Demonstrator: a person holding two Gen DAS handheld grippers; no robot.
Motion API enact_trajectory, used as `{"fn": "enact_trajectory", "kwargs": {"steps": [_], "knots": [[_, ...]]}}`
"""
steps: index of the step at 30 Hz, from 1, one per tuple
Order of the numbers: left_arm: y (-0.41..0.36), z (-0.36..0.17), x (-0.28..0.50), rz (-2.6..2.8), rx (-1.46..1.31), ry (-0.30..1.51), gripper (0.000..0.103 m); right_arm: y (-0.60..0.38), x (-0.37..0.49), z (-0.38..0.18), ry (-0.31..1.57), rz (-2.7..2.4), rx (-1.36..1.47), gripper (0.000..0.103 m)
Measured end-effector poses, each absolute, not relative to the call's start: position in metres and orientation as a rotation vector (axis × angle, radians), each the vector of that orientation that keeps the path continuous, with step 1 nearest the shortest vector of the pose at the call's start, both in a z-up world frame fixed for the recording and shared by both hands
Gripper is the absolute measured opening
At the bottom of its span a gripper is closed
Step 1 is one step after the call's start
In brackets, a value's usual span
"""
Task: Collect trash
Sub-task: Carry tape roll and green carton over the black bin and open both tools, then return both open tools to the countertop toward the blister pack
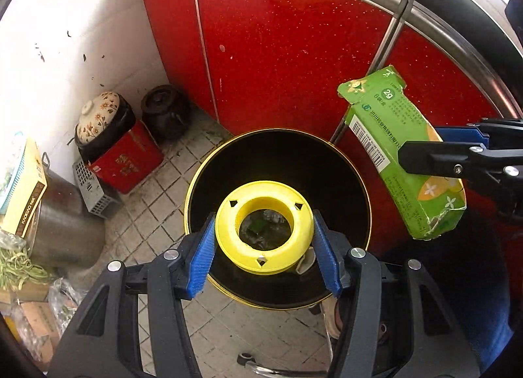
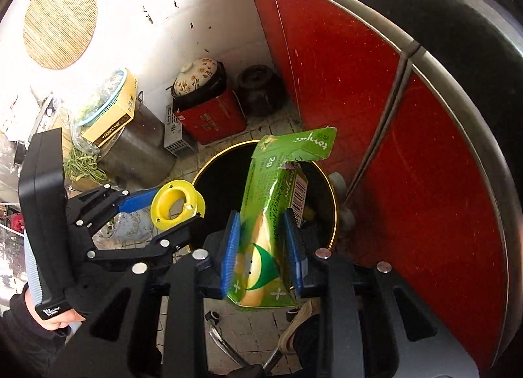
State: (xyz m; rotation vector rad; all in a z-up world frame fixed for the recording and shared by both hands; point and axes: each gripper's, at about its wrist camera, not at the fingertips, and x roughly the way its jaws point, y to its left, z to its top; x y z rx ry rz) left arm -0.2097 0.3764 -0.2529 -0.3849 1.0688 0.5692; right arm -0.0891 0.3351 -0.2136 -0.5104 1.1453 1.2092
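Item one: yellow spool [image 1: 264, 227], an empty plastic reel, clamped across its flanges by the left gripper [image 1: 264, 240], blue pads [image 1: 204, 260] touching both sides; position, directly above the open mouth of the bin [image 1: 356, 182]. Item two: green carton [image 2: 266, 224], torn at its far end and crumpled, standing between the blue pads of the right gripper [image 2: 263, 247], jaws narrow and close against its sides; whether the hold is firm or slackening cannot be told; position, over the near right part of the bin's mouth. Receptacle: round black bin with a gold rim, on the tiled floor in front of the red cabinet [image 1: 278, 51]; dim scraps visible at its bottom through the spool's hole, so some trash is likely in already. Status, as judged: both pieces picked up and carried to the bin, neither yet dropped. Remaining: open each gripper so spool and carton fall inside. Other floor goods at far left, red box [image 1: 127, 159] and pots, untouched; not evidently trash.
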Motion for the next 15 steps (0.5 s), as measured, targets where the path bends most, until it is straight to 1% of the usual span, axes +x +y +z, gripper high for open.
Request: {"fn": "enact_trajectory", "kwargs": {"steps": [2,3,4,5,6,9,11,15], "knots": [[0.376,-0.256,-0.209,0.567,-0.385,1.083,0.064,0.332,-0.087,-0.213,1.143,1.202,-0.519,0.039],[0.378,-0.258,-0.209,0.568,-0.385,1.091,0.073,0.339,-0.089,-0.215,1.146,1.2,-0.519,0.055],[0.38,-0.259,-0.21,0.578,-0.377,1.093,0.076,0.338,-0.09,-0.214,1.141,1.199,-0.514,0.063],[0.38,-0.259,-0.211,0.583,-0.371,1.091,0.077,0.337,-0.09,-0.212,1.132,1.201,-0.509,0.064],[0.379,-0.258,-0.212,0.587,-0.366,1.092,0.081,0.336,-0.089,-0.211,1.126,1.205,-0.506,0.066],[0.377,-0.252,-0.214,0.604,-0.345,1.087,0.082,0.326,-0.089,-0.199,1.115,1.203,-0.502,0.067],[0.373,-0.24,-0.214,0.615,-0.327,1.069,0.085,0.319,-0.089,-0.188,1.089,1.197,-0.502,0.071],[0.355,-0.199,-0.209,0.618,-0.266,1.01,0.089,0.283,-0.085,-0.145,1.01,1.174,-0.448,0.072]]}}
